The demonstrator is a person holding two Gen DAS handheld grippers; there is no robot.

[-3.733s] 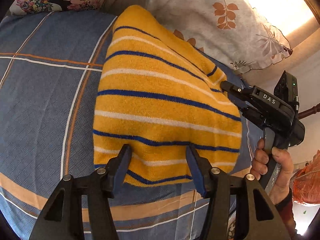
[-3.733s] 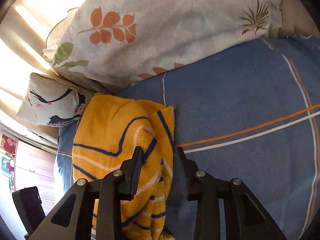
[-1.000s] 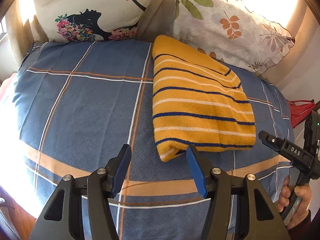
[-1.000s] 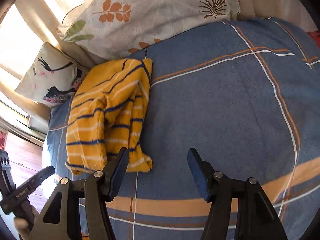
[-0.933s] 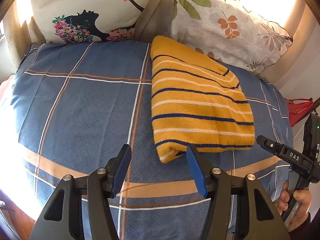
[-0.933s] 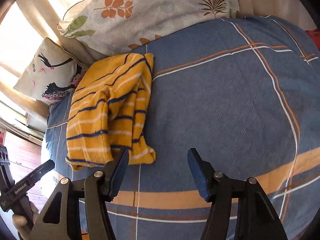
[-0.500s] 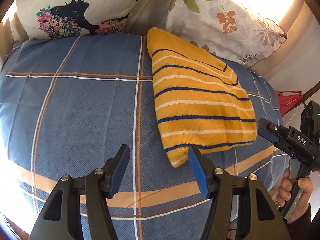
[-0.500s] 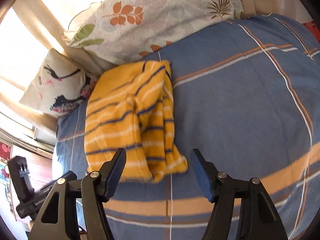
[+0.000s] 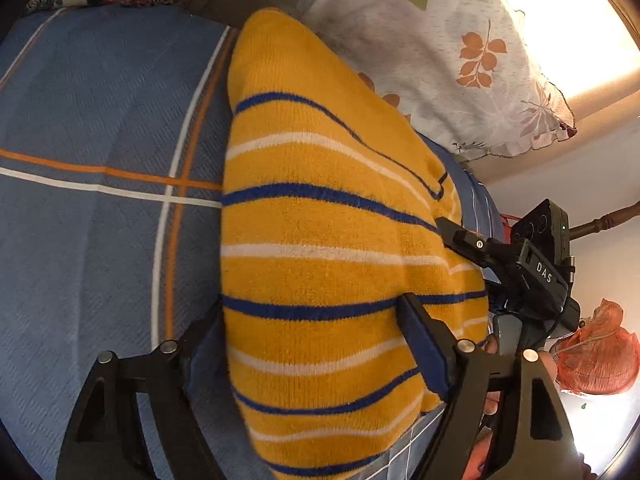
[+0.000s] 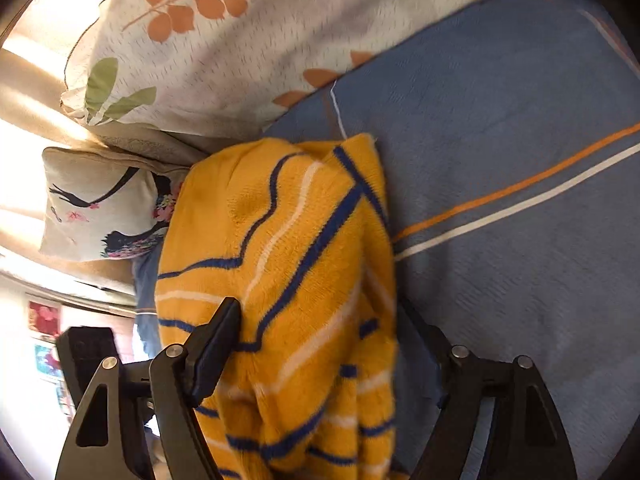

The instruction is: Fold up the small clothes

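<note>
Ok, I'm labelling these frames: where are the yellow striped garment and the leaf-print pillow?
yellow striped garment (image 9: 320, 272), left wrist view, middle of its folded top face.
leaf-print pillow (image 10: 256, 52), right wrist view, white cover below the orange leaves.

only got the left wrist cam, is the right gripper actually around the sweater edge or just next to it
observer: Around it. In the right wrist view the right gripper has the yellow striped sweater between its fingers.
operator: closed on it
observer: No, the jaws stand wide apart. One finger shows in front of the knit; the other is half hidden behind the folded edge.
operator: is that edge neat
observer: Not quite. On that side the layers bunch up and the stripes run wavy, right beside the bare blue bedspread.
</note>
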